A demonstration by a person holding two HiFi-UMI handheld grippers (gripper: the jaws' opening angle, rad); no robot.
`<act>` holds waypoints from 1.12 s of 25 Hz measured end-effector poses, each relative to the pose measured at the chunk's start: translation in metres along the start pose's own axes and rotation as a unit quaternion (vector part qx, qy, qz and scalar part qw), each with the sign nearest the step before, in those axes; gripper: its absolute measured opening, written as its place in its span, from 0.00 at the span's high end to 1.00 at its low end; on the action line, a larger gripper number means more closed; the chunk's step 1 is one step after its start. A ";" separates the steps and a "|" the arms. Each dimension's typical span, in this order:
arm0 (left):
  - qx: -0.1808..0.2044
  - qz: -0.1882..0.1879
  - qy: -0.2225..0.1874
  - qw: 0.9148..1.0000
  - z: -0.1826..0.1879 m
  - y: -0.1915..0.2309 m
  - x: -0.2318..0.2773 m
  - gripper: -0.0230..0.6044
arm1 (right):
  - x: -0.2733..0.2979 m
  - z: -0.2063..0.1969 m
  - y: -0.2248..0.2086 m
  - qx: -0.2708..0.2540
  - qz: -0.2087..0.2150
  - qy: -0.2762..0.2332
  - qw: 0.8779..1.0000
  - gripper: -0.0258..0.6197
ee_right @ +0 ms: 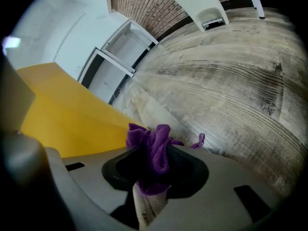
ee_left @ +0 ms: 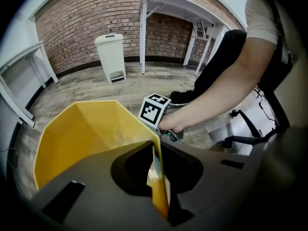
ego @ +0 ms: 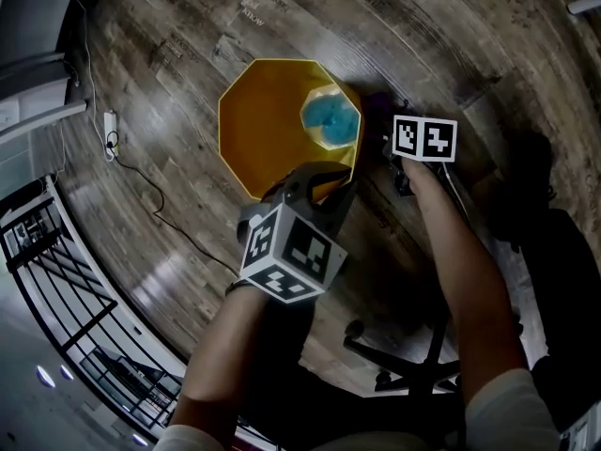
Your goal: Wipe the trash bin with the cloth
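Left gripper [ee_left: 157, 179] is what I check first: its jaws are nearly together and pinch the thin yellow wall of the trash bin [ee_left: 82, 134] at the rim, one jaw inside and one outside. From the head view I see that grip sits on the near edge of the bin, which stands upright on the wooden floor [ego: 188, 26] with its eight-sided mouth open toward me. Something blue [ego: 331, 120] lies inside it, toward the right wall; I cannot tell what it is. My right gripper [ee_right: 151, 177] is closed on the purple cloth [ee_right: 154, 148], which bunches up out of the jaws with a small tail hanging off to one side. That gripper is low beside the bin's outer right wall, and the cloth is just beside the yellow surface; I cannot tell whether it touches. In the left gripper view a white pedal bin [ee_left: 110, 57] and a white table [ee_left: 178, 8] stand by a brick wall [ee_left: 72, 28], well apart from the yellow bin.
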State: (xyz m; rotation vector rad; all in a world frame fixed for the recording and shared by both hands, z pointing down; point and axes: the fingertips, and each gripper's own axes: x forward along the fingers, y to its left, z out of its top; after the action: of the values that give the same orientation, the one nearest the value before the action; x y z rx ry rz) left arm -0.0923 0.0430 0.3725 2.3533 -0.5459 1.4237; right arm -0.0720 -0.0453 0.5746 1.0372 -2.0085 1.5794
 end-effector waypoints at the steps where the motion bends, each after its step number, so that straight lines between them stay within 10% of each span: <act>1: -0.004 0.000 -0.002 1.000 0.001 0.000 0.001 0.92 | 0.005 -0.003 -0.005 -0.006 -0.015 0.008 1.000 0.76; 14: -0.033 -0.001 -0.005 0.999 0.004 -0.003 0.003 0.92 | -0.005 0.002 -0.024 -0.047 -0.083 0.024 0.995 0.76; 28: 0.009 0.011 0.064 0.998 -0.028 0.000 0.000 0.79 | -0.122 0.026 0.043 0.043 0.066 -0.083 0.993 0.76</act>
State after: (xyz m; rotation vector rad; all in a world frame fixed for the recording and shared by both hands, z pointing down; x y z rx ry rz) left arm -0.1138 0.0557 0.3854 2.2566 -0.5266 1.5819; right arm -0.0206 -0.0277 0.4549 1.1232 -2.1762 1.7097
